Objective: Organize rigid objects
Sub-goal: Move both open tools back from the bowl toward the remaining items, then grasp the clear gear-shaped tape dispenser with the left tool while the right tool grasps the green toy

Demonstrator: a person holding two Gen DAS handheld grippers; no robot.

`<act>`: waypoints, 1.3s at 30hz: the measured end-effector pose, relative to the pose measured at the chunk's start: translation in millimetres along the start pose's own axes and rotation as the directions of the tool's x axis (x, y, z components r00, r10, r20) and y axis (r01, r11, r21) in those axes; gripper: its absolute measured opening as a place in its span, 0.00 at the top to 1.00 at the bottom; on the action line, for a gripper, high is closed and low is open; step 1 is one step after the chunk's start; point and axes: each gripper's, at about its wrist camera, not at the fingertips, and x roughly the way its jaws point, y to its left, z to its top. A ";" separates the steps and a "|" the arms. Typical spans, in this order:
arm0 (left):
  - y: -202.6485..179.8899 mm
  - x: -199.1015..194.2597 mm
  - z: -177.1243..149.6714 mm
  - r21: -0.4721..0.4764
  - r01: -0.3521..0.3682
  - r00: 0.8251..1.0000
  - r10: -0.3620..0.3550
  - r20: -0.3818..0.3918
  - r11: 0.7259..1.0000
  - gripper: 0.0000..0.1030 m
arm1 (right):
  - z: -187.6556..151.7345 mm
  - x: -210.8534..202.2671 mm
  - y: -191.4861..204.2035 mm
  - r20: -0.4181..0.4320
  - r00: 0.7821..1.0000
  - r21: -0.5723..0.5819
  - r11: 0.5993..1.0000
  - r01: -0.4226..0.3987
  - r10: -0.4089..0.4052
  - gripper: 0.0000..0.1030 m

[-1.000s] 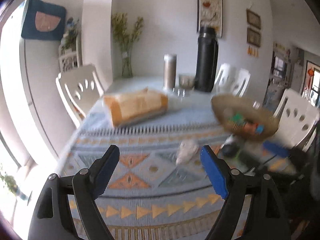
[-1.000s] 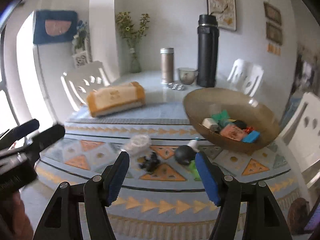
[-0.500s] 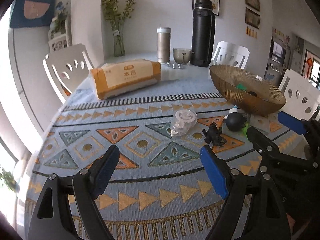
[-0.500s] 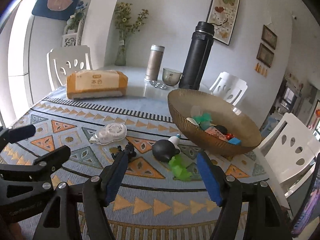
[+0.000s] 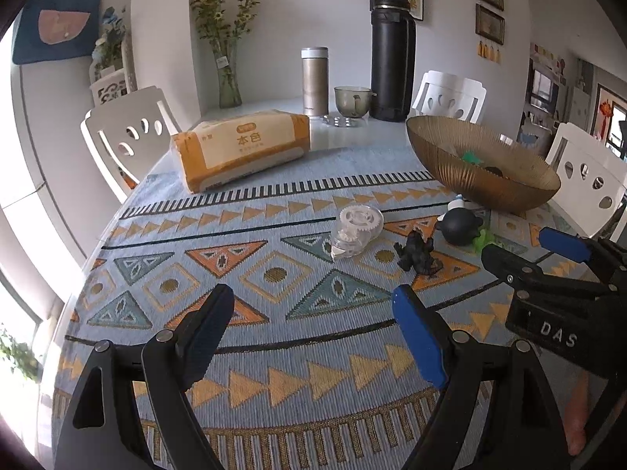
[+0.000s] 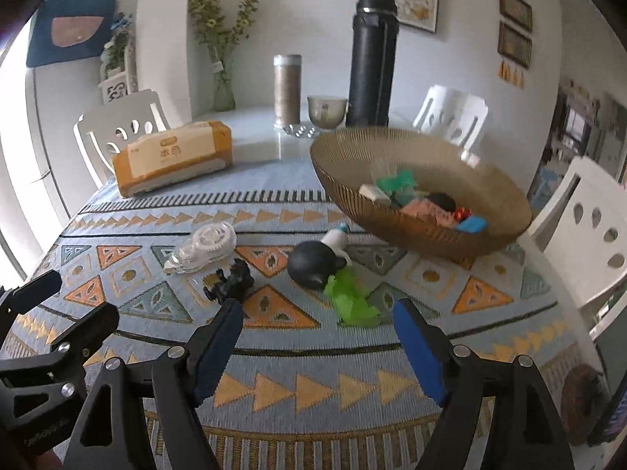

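White walls (image 5: 298, 8) hung with framed pictures (image 5: 489, 23); white chairs (image 5: 129, 137) round patterned table (image 5: 274, 274); daylight from left window (image 5: 15, 196).

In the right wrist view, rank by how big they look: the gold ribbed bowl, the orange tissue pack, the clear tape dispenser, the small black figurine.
1. Gold ribbed bowl
2. Orange tissue pack
3. Clear tape dispenser
4. Small black figurine

The pack sits farther away.

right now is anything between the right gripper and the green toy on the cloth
Nothing visible stands in the way. The right gripper is empty, its jaws opening, and the green toy lies on the tablecloth just ahead of the gap. The black round toy touches its far side, so it crowds the toy without blocking the approach.
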 end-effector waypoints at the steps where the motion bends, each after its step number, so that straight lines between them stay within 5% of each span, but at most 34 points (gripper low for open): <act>1: -0.1 -0.2 0.0 0.000 0.001 1.000 -0.001 0.000 1.000 0.20 | -0.3 0.7 -1.3 -0.003 1.000 0.006 1.000 -0.001 0.001 0.25; 26: 1.4 1.9 -0.5 -0.004 0.005 1.000 -0.005 -0.019 1.000 0.20 | 1.6 4.2 -20.3 -0.020 1.000 0.086 0.996 -0.021 0.023 0.25; 30: 8.0 10.3 0.8 -0.048 0.059 0.996 -0.062 -0.063 0.997 0.20 | 0.1 9.9 -42.5 -0.048 0.997 0.194 0.980 -0.051 0.061 0.25; 34: 12.3 26.6 8.0 -0.108 0.169 0.967 -0.186 -0.176 0.980 0.21 | -4.3 21.2 -58.4 -0.093 0.988 0.278 0.956 -0.092 0.122 0.25; 39: 6.1 45.5 40.8 -0.001 0.172 0.966 -0.169 -0.194 0.985 0.22 | -6.2 25.9 -62.6 -0.104 0.981 0.312 0.942 -0.122 0.162 0.25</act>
